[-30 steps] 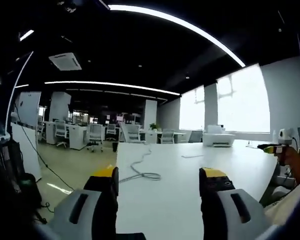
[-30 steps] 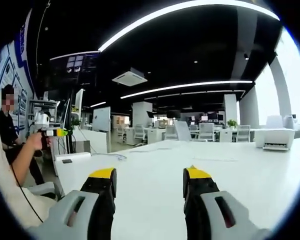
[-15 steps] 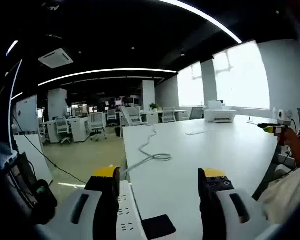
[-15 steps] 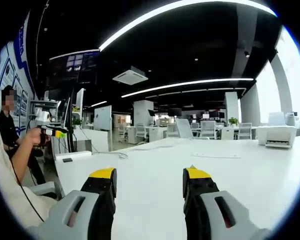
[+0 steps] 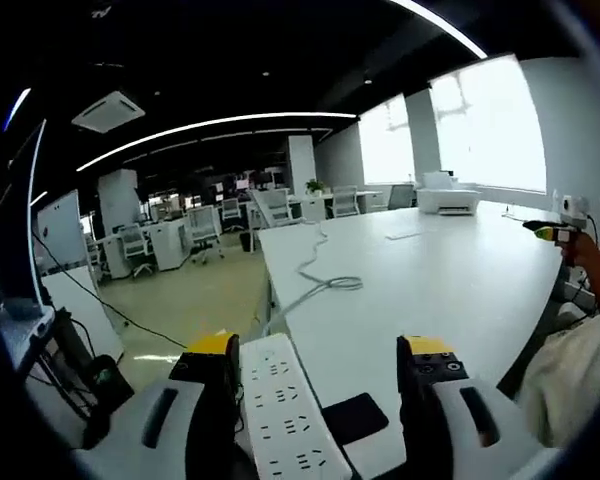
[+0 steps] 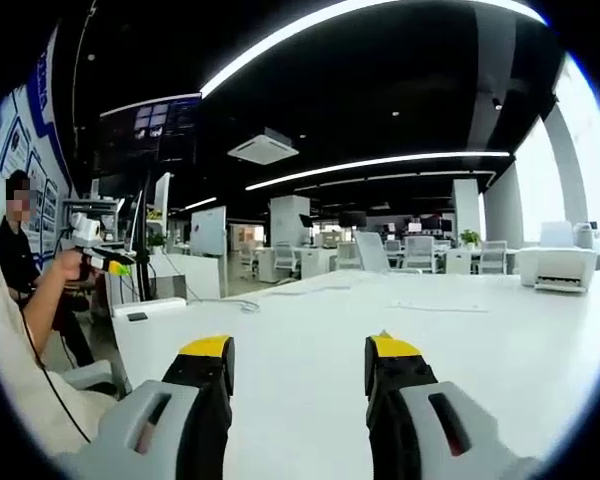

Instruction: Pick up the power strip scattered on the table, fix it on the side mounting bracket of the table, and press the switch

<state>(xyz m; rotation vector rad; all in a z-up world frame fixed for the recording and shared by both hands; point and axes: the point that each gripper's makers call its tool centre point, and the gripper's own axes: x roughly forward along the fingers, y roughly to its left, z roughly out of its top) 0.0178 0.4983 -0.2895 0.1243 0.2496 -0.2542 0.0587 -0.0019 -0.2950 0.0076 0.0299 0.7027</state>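
In the left gripper view, the left gripper (image 5: 320, 352) hangs over the near left corner of a long white table (image 5: 430, 290), its two yellow-tipped jaws set wide apart with nothing between them. The white power strip (image 5: 285, 415) lies at the table's near left edge, just beside the left jaw and reaching toward the camera, its rows of sockets facing up. A flat black pad (image 5: 355, 417) sits on the table touching the strip's right side, between the jaws. The strip's white cable (image 5: 320, 288) runs away along the left edge and curls into a loop further out. A white printer (image 5: 448, 197) stands at the far end of the table near the windows. At the right edge, a hand holds the right gripper (image 5: 552, 231), small and far; whether it is open cannot be told here.

In the right gripper view, the right gripper (image 6: 298, 352) is above the bare white table (image 6: 400, 330) with its jaws spread and empty. At the left, a person's hand holds the left gripper (image 6: 98, 256) over the table's far left corner, where the power strip (image 6: 152, 309) lies as a thin white bar with the black pad (image 6: 137, 317) beside it. The cable (image 6: 242, 304) loops just to its right. The printer (image 6: 555, 271) stands far right.
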